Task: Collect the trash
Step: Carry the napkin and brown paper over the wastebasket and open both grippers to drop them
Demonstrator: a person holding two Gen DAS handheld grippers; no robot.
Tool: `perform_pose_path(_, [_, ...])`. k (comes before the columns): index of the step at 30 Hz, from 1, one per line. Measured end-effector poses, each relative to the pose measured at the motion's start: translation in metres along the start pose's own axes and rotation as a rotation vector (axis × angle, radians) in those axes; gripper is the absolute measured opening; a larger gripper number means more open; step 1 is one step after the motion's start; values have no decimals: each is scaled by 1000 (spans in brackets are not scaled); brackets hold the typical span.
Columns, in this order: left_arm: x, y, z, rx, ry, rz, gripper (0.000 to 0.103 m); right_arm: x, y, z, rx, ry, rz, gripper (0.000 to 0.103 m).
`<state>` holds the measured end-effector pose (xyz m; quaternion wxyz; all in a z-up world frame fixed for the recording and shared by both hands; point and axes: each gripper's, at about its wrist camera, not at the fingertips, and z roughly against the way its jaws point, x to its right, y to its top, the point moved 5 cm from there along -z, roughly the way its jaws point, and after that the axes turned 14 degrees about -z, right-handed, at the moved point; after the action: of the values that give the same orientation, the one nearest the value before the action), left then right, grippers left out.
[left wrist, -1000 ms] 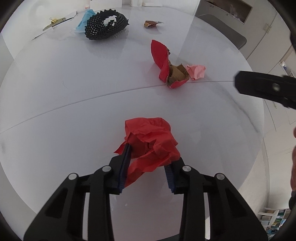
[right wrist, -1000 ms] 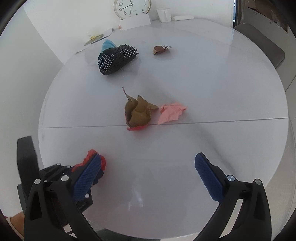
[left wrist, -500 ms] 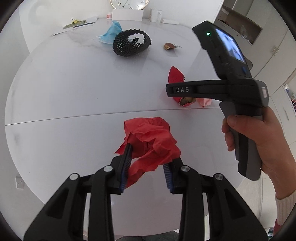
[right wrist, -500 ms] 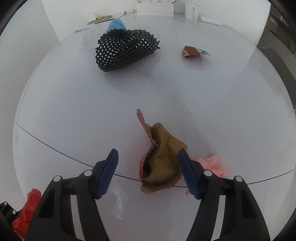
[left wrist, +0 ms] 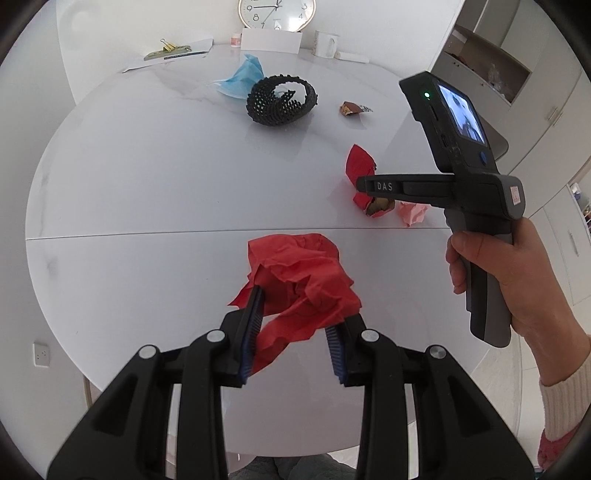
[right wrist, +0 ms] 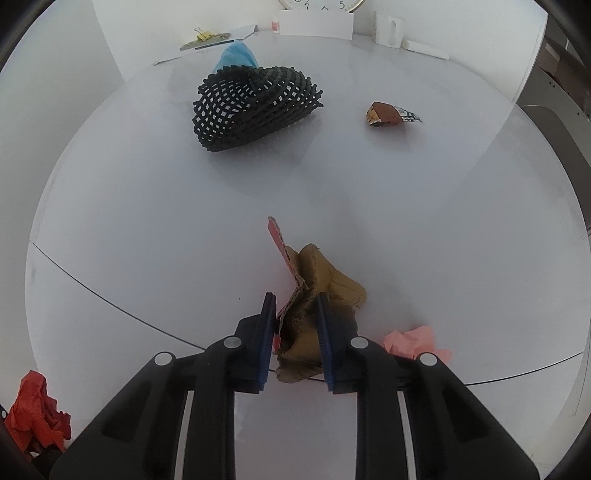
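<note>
My left gripper (left wrist: 295, 328) is shut on a crumpled red paper (left wrist: 299, 280) and holds it above the white round table (left wrist: 147, 177). The red paper also shows at the lower left of the right wrist view (right wrist: 35, 413). My right gripper (right wrist: 295, 332) is shut on a crumpled piece of brown and red cardboard (right wrist: 317, 295) that rests on the table. In the left wrist view the right gripper's finger (left wrist: 384, 186) crosses that cardboard (left wrist: 360, 166). A crumpled pink paper (right wrist: 413, 341) lies just right of the cardboard.
A black foam net (right wrist: 255, 103), a blue face mask (right wrist: 236, 55) behind it and a brown snack wrapper (right wrist: 388, 114) lie on the far half of the table. A mug (right wrist: 388, 27), papers with a binder clip (right wrist: 207, 38) and a clock stand at the back edge.
The right gripper has moved forward over the cardboard and closed its jaws on it. The left gripper has lifted and pulled back with the red paper.
</note>
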<state>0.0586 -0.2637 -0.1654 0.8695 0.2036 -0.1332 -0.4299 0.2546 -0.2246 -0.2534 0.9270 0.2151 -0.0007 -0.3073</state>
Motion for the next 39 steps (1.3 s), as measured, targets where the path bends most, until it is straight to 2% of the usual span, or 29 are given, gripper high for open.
perform_pose_path(5, [-6,-11,24,14,-19,12,32,-12,-13,30,13,56,11,22])
perform_pose_path(8, [-8,-25,42,11,-27,-33,32,-26,-32,59,20,106,16,22])
perform_pose_path(12, [-19,-61,73,-13,-51,-105,32,-53,-78,103,21,170,42,22])
perform_pose_path(16, [-35,-107,92,-71,-93,-165,32,-81,-131,136,7,231,35,22])
perform_pose_path(21, [-55,-157,100,-134,-138,-244,33,-116,-192,156,-35,268,-19,22])
perform_pose_path(28, [-77,-205,87,-217,-189,-332,34,-153,-230,171,-51,285,-80,23])
perform_pose_path(32, [-88,-219,78,-250,-217,-345,44,-167,-244,174,-49,285,-129,23])
perform_pose_path(36, [-101,-228,79,-241,-234,-340,61,-180,-254,175,-41,271,-140,23])
perform_pose_path(39, [-106,-230,82,-226,-242,-336,62,-184,-259,171,-48,263,-151,23])
